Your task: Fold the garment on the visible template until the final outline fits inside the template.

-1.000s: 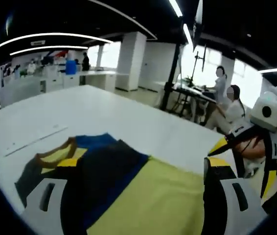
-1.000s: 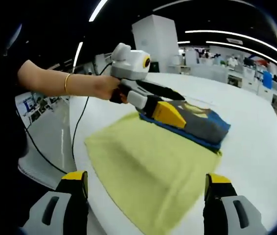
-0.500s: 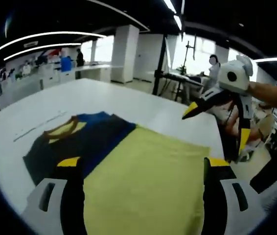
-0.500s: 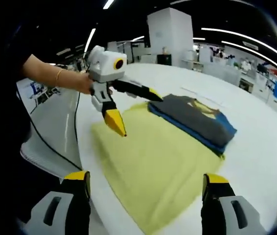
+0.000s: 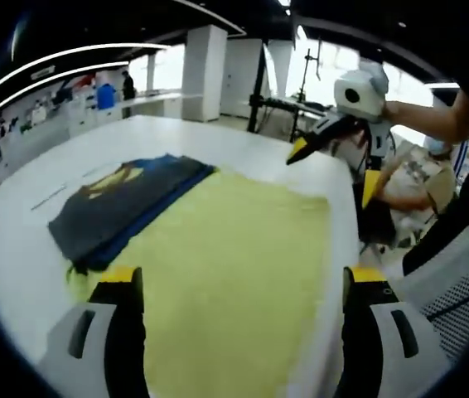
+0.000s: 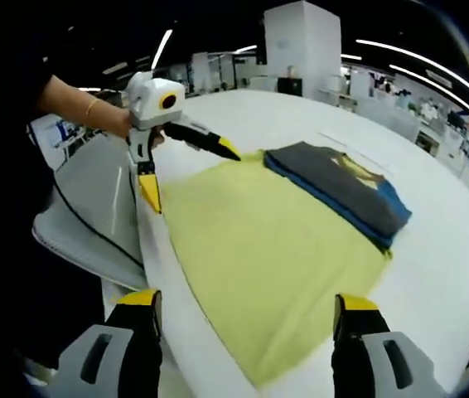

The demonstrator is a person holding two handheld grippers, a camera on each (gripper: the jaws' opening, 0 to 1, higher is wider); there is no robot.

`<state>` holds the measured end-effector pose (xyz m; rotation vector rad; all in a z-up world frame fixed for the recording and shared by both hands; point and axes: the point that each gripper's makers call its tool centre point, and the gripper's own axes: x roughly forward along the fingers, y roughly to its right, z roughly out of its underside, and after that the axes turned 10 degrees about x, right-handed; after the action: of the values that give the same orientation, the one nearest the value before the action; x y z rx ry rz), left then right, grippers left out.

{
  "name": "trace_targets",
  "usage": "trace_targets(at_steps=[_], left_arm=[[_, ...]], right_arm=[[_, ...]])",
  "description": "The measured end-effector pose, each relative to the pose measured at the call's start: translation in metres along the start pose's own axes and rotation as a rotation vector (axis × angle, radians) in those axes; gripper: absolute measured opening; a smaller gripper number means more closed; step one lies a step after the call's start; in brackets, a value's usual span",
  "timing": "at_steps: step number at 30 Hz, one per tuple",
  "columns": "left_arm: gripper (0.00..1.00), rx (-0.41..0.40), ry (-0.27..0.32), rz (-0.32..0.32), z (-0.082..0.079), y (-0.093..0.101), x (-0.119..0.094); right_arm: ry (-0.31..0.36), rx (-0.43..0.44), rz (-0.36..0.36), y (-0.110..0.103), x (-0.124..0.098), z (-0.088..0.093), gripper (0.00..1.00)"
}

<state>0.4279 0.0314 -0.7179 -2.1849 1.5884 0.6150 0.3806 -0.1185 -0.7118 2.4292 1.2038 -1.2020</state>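
**Both grippers lifted clear, garment folded on the yellow template**

Left gripper view: left gripper (image 5: 239, 286), jaws spread wide, nothing between them, held above the near edge of the yellow template (image 5: 234, 249). Template lies flat on the white table (image 5: 27, 224), its right edge close to the table edge. Past it on the left, the folded garment (image 5: 123, 207): dark grey with blue edging and a yellow patch near the neck, lying partly on the template's far-left side and partly on bare table. Further right, the right gripper (image 5: 334, 149) is in the air over the table edge, held by a hand (image 5: 413, 120), jaws parted, gripping nothing. Beyond that, a seated person and stands, too blurred for detail.

Right gripper view: right gripper (image 6: 243, 311), jaws released wide, empty, above the near corner of the template (image 6: 268, 249). Garment (image 6: 342, 195) sits as a compact folded stack at the template's far-right end, overhanging it onto the table (image 6: 442, 249). At far left, the left gripper (image 6: 189, 174), jaws splayed apart, hangs over the template's left corner, held in a hand (image 6: 123, 124) with a bracelet on the wrist. A cable (image 6: 94, 228) trails below the table edge.
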Motion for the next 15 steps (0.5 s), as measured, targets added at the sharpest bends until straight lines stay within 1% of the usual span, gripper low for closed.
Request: trace_targets(at_steps=[4,8,11,15], left_arm=[[0.92,0.014,-0.039,0.001,0.013,0.004,-0.009],[0.87,-0.008,-0.055,-0.009,0.025,0.007,-0.016],[0.83,0.027,-0.097,-0.006,0.036,0.011,-0.020],[0.77,0.061,-0.130,-0.005,0.046,0.015,-0.026]], right_arm=[[-0.049,-0.023,0.009,0.001,0.003,0.012,0.75],[-0.118,-0.074,0.032,0.005,0.005,0.027,0.68],[-0.162,-0.077,0.026,0.005,0.005,0.038,0.62],[-0.184,-0.096,0.028,0.007,0.005,0.045,0.58]])
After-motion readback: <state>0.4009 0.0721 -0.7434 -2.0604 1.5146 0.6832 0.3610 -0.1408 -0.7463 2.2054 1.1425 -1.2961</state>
